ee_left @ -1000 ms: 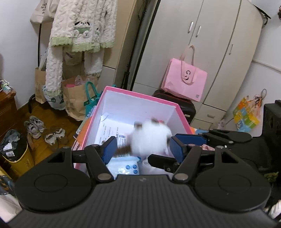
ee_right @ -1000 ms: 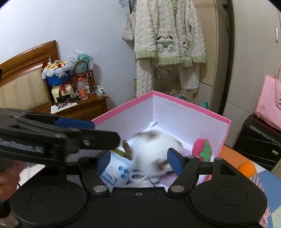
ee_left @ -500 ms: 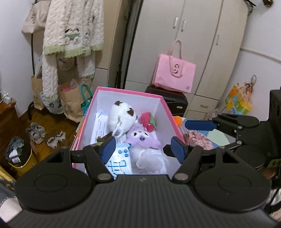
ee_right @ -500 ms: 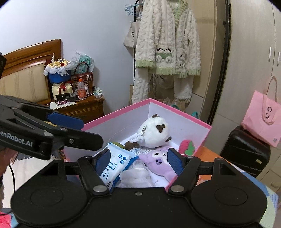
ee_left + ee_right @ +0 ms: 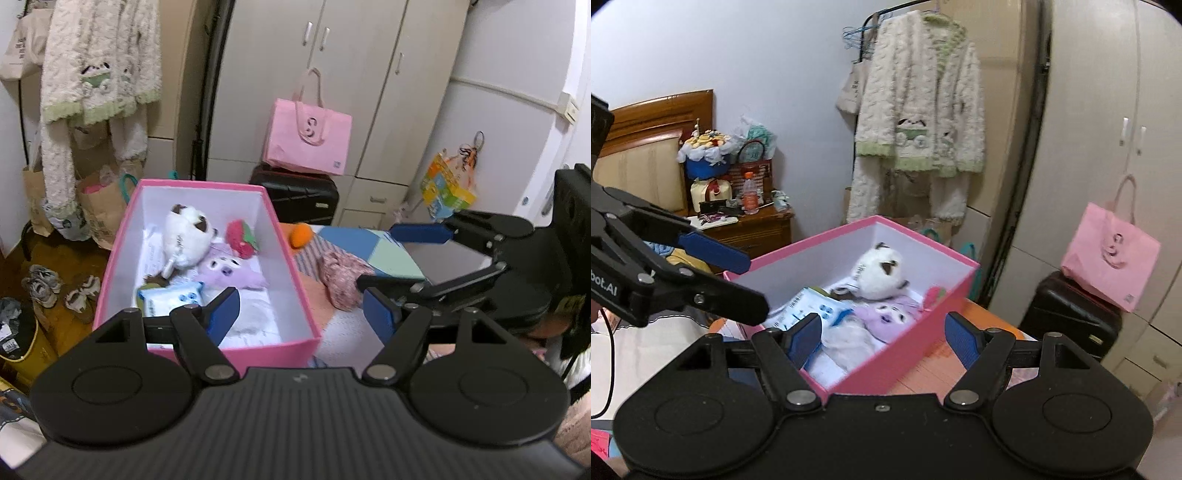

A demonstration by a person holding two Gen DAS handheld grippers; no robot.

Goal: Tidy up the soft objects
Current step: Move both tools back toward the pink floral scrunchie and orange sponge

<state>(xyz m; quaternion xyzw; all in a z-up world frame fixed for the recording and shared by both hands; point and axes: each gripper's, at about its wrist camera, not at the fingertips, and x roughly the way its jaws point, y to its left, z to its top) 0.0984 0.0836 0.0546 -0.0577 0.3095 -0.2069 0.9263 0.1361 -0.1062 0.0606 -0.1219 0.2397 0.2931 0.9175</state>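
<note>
Left wrist view: my left gripper (image 5: 301, 314) has its jaws spread wide, nothing between the blue pads. It sits above the near end of the pink box (image 5: 295, 258). Box interior is white, holding a white plush with brown patches (image 5: 186, 232) at the far end, a red strawberry plush (image 5: 242, 238) just right of it against the right wall, a purple plush (image 5: 231, 271) in the middle touching both, and a blue-and-white tissue pack (image 5: 171, 299) near the left wall. Some white soft material (image 5: 255, 321) fills the near end, partly hidden behind my left finger; can't tell what it is.

Outside the box on the right, on the patchwork cover (image 5: 354, 243): an orange plush (image 5: 301, 236) just beside the box wall, and a pink floral fabric piece (image 5: 341, 277) nearer to me. My right gripper (image 5: 402, 266) shows on that side, jaws apart, empty, hovering near the floral piece without touching it as far as I can see.

Right wrist view: right gripper (image 5: 882, 339) spread wide, nothing held, box corner sits between the pads below. Left gripper (image 5: 738, 280) comes in from the left over the box rim, also parted and empty.

Background: pink tote (image 5: 308, 138) on a black suitcase (image 5: 295, 194), fleece pyjamas (image 5: 918, 122) hanging by the wardrobe.
</note>
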